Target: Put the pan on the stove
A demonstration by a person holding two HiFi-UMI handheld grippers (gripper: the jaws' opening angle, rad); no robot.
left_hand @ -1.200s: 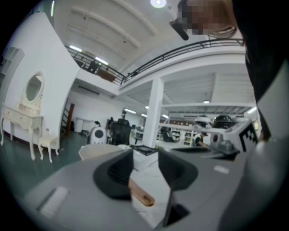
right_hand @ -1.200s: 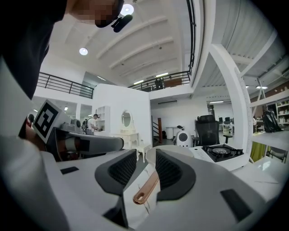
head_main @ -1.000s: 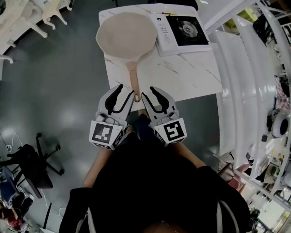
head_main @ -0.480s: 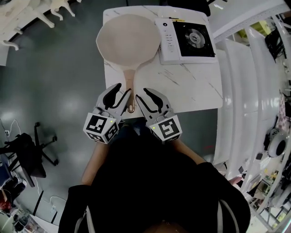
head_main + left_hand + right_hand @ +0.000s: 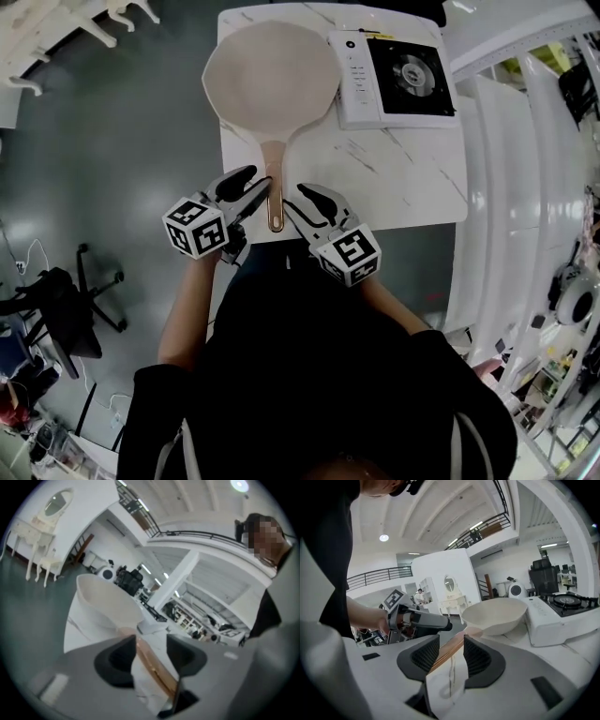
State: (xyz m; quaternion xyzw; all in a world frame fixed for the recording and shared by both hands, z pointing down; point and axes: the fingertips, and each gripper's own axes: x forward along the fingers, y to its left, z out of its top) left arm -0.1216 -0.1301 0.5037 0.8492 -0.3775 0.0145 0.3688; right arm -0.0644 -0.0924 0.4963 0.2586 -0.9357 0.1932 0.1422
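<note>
A cream pan (image 5: 272,80) sits on the marble table (image 5: 394,178), its copper handle (image 5: 274,192) pointing toward me. The white stove (image 5: 398,75) stands to the pan's right, with nothing on its burner. My left gripper (image 5: 251,187) comes at the handle from the left, rolled on its side. In the left gripper view the handle (image 5: 152,665) lies between the opening jaws, and the pads do not clamp it. My right gripper (image 5: 298,199) is just right of the handle's end, its jaws opening too. The handle (image 5: 450,651) shows in their gap, unpressed.
The table's near edge runs right under both grippers. A white curved railing (image 5: 506,187) stands to the right of the table. A black office chair (image 5: 66,319) is on the grey floor at the left. The left gripper (image 5: 417,620) shows in the right gripper view.
My left gripper has swung out to the left and rolled over, with its tips now at the handle. The right gripper has crept closer to the handle's end. Both pairs of jaws stand wider.
</note>
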